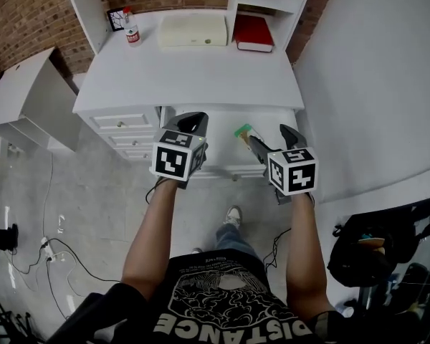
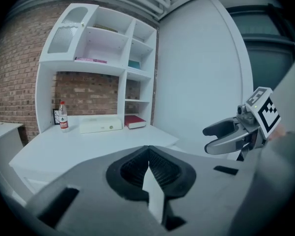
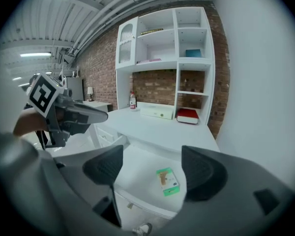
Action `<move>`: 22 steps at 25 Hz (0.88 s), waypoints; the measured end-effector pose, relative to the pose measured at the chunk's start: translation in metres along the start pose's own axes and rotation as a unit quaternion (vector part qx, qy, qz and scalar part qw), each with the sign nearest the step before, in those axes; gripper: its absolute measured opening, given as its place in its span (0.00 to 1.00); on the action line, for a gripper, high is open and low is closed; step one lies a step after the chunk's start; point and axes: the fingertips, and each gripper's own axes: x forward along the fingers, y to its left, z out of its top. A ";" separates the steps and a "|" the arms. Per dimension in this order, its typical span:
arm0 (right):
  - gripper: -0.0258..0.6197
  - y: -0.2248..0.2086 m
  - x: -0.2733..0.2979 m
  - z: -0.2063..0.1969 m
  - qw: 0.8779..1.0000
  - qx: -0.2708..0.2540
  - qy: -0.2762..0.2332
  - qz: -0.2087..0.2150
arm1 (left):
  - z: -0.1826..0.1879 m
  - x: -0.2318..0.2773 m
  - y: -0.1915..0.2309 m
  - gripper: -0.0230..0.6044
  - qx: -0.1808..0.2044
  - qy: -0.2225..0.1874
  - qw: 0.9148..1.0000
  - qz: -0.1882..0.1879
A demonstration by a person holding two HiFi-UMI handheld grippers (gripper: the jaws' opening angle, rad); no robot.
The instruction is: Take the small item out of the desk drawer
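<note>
White desk [image 1: 193,70] by the brick wall has its drawer [image 3: 137,173] already out, the small green box [image 3: 167,181], perhaps a carton, untouched inside below the right gripper's [image 3: 153,170] spread jaws, left gripper [image 2: 148,155] closed and empty, so grasping and lifting remain.

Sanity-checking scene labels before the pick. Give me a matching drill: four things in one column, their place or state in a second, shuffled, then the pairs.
Column one
1. small green box
2. red book
3. bottle
4. left gripper

Column two
A. back left of the desktop
B. jaws shut, nothing between them
C. lying in the open drawer
D. back right of the desktop

Pairs: 1-C, 2-D, 3-A, 4-B
</note>
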 end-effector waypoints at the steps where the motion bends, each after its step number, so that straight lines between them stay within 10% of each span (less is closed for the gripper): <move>1: 0.60 -0.004 0.005 -0.003 1.000 -0.002 0.007 0.003 | 0.000 0.006 0.000 0.05 -0.001 0.000 1.000 0.001; 22: 0.64 -0.046 0.100 -0.070 0.986 -0.034 0.147 0.077 | -0.068 0.093 0.016 0.05 -0.052 0.056 0.997 0.032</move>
